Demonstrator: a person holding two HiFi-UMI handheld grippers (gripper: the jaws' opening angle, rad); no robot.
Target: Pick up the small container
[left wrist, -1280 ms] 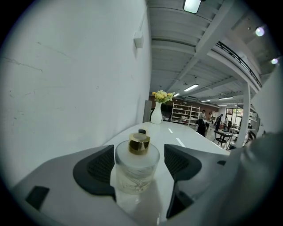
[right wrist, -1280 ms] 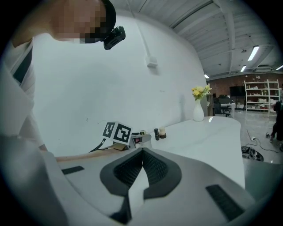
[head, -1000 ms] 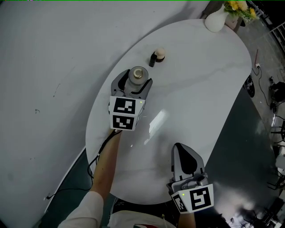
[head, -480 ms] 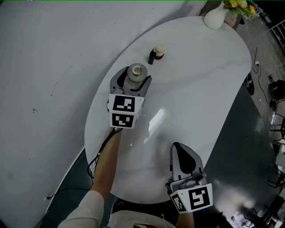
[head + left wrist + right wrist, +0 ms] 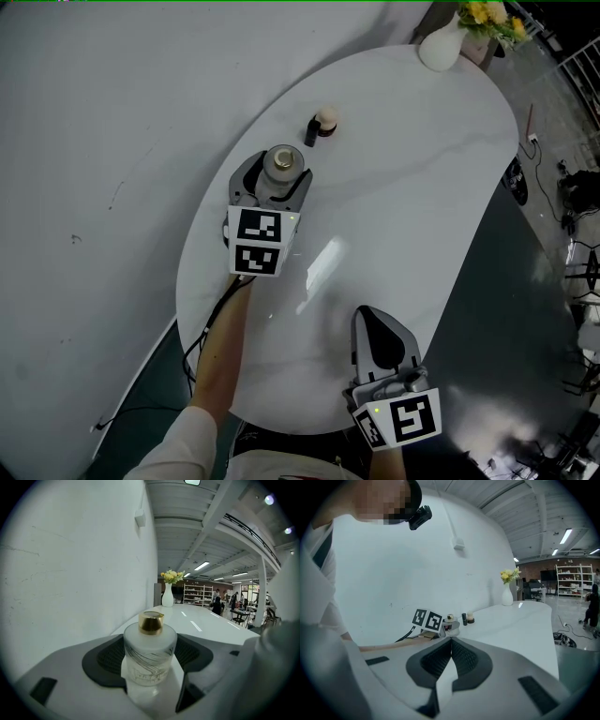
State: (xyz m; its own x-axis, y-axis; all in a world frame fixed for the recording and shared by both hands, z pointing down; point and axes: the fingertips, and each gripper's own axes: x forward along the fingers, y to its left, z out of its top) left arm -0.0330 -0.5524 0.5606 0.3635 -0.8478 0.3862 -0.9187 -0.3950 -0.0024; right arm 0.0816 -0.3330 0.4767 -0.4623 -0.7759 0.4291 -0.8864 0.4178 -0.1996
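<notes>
The small container [image 5: 284,166] is a frosted glass bottle with a gold cap, standing upright near the left rim of the white oval table [image 5: 412,178]. My left gripper [image 5: 279,178] is shut on it, one jaw against each side. In the left gripper view the small container [image 5: 149,654] fills the gap between the dark pads [image 5: 108,660]; whether its base touches the table is unclear. My right gripper [image 5: 367,321] sits near the table's front edge, shut and holding nothing; in its own view the right gripper [image 5: 450,641] shows both tips touching.
A small black item beside a cork-topped one [image 5: 322,122] stands just beyond the bottle. At the table's far end is a white vase with yellow flowers [image 5: 439,47]. A cable [image 5: 211,319] trails off the left rim. Dark floor and gear lie to the right.
The head view has drifted a little, shifting the table left in frame. My left gripper stays clamped on the bottle in about the same spot. The right gripper has hardly moved.
</notes>
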